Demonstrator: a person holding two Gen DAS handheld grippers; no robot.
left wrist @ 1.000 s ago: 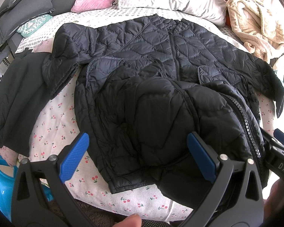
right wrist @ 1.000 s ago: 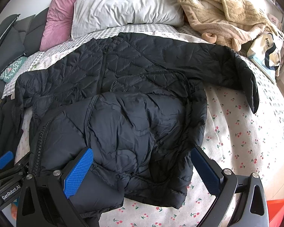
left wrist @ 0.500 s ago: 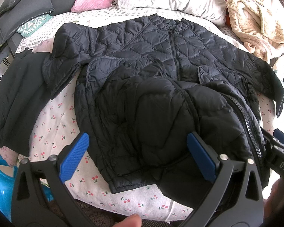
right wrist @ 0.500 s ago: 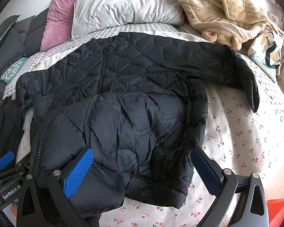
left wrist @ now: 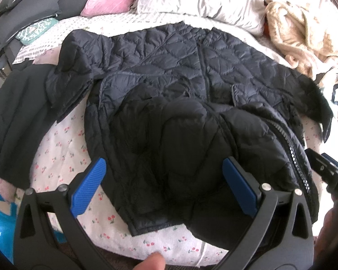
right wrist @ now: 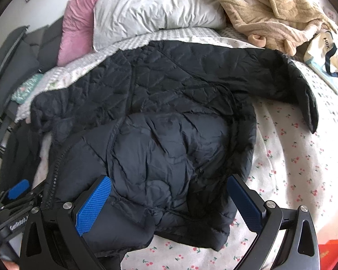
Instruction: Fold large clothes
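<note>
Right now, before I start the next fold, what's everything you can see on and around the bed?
jacket: 1, black quilted, spread across the bed, hem end bunched up toward the grippers
sheet: 1, white with cherry print, under the jacket
pillows: 2, white and pink, at the head of the bed
robe: 1, beige fleece, heaped at the far right corner
bag: 1, white with dark straps, beside the robe
dark garment: 1, off the left edge of the bed
left gripper: 1, black with blue pads, open above the near hem
right gripper: 1, same, open above the near hem
</note>
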